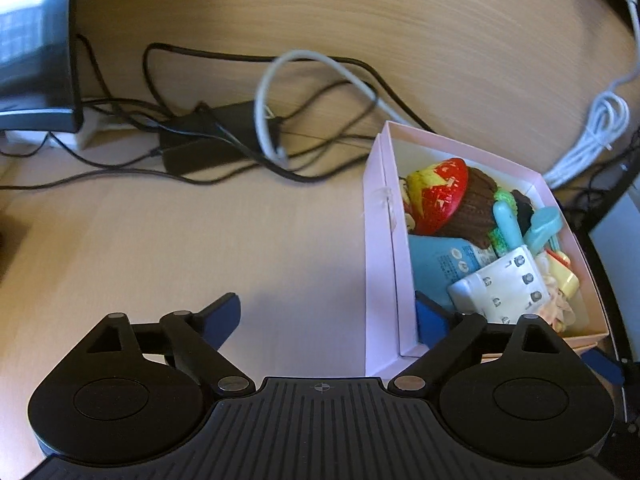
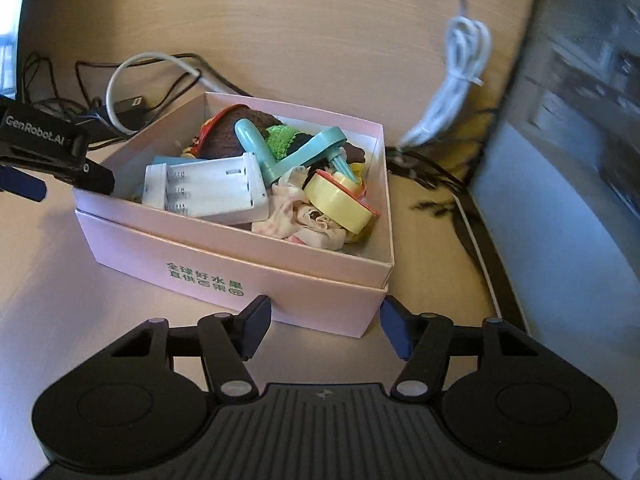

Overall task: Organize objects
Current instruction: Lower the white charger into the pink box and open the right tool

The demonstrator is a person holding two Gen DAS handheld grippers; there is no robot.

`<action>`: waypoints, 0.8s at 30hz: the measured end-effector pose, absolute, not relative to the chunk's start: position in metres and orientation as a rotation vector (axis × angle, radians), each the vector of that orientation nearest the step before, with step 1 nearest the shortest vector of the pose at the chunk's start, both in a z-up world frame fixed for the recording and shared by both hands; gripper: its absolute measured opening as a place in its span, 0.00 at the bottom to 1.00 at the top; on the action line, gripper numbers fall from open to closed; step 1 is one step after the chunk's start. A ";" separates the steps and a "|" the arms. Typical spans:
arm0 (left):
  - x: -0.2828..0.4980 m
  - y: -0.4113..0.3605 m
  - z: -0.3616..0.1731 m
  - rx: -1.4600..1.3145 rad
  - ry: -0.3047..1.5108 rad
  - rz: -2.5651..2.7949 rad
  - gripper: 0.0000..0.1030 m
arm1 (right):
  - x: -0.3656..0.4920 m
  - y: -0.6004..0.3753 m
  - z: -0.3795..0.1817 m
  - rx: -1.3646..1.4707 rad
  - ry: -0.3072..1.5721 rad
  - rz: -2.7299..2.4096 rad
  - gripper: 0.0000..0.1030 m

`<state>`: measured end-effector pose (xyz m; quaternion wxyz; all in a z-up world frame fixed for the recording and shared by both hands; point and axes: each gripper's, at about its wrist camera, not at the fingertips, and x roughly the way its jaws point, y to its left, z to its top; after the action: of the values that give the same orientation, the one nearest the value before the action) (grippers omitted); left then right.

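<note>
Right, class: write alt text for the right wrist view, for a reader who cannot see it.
A pink box full of small toys and a white battery holder sits on a wooden desk. The right gripper, jaws apart, faces its near corner. Cables lie behind.

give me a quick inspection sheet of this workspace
surface: light wood desk, bare in front of the box.
job's things: pink box, open and full: white battery holder, teal plastic pieces, yellow round toy, strawberry toy, blue tube.
clutter: black adapter behind the box.
grippers: left hand-held gripper open, straddling the box's wall; right hand-held gripper open at the box's near corner, holding nothing.
cables: tangled black leads, grey loop, bundled white cable.
surroundings: dark device at far left.
</note>
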<state>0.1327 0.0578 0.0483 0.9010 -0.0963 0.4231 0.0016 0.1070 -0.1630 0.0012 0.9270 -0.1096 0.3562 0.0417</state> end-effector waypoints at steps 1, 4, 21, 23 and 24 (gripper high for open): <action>0.135 0.061 0.048 -0.188 0.869 0.004 0.96 | 0.111 -0.160 0.002 -0.221 0.732 0.089 0.59; 0.141 0.069 0.046 -0.211 0.871 -0.015 0.96 | 0.121 -0.152 0.003 -0.228 0.736 0.085 0.59; 0.023 0.076 0.068 -0.115 0.725 -0.157 0.94 | 0.050 -0.186 0.013 -0.010 0.809 -0.044 0.85; 0.001 0.073 0.056 -0.094 0.769 -0.191 0.94 | 0.027 -0.185 0.006 0.032 0.851 -0.064 0.87; -0.008 0.071 0.051 -0.085 0.779 -0.207 0.94 | 0.017 -0.183 0.003 0.040 0.868 -0.076 0.87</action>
<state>-0.0084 0.0710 0.0509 0.9189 -0.0412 0.3791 -0.1009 0.0169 -0.1829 0.0032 0.9065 0.0193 0.4202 -0.0368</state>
